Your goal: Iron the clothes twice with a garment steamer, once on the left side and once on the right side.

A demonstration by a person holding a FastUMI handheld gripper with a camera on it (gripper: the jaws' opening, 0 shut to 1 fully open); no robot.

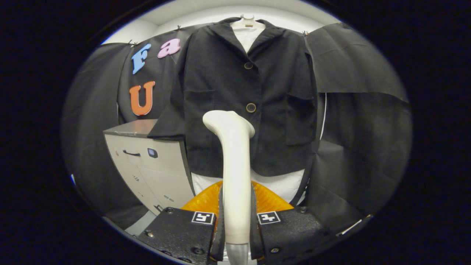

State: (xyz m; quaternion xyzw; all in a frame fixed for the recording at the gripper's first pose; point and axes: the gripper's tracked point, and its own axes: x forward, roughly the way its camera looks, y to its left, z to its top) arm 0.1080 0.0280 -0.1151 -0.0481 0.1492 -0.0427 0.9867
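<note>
Gripper view: we see our fingers [236, 221] clamped on the steamer [235, 173] handle, both pressing it, its head upright just before the jacket [246, 95] hanging beyond, a cabinet [154, 162] to its left.

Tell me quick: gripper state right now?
Gripper: closed on the garment steamer handle, both fingers pressing it, head up toward the jacket.

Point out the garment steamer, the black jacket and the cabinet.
garment steamer [235, 176]: gripper view, on its handle, gripped between the gripper [235, 224] fingers.
black jacket [217, 81]: gripper view, on its chest panel beside the buttons.
cabinet [154, 173]: gripper view, on its front face.
</note>
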